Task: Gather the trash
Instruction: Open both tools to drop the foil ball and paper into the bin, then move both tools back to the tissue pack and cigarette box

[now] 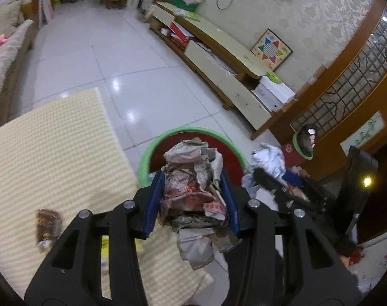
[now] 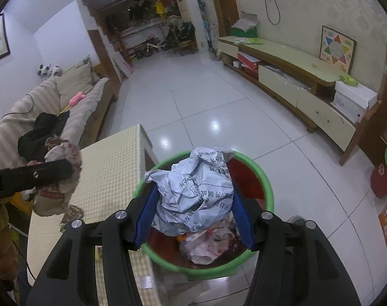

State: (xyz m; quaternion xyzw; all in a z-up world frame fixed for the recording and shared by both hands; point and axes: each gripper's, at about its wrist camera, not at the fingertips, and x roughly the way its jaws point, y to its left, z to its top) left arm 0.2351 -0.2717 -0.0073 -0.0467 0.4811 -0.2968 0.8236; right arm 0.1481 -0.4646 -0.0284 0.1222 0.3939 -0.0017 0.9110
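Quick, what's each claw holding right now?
Left gripper: closed on a reddish crumpled paper wad.
Right gripper: closed on a white printed paper ball, over the green-rimmed bin.

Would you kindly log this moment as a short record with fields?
left claw: shut on crumpled brownish paper, held near the bin
right claw: shut on crumpled white printed paper, held over the bin's opening
bin: green rim, red inside, on the floor beside the table
bin contents: pinkish wrapper
table: yellow checked cloth
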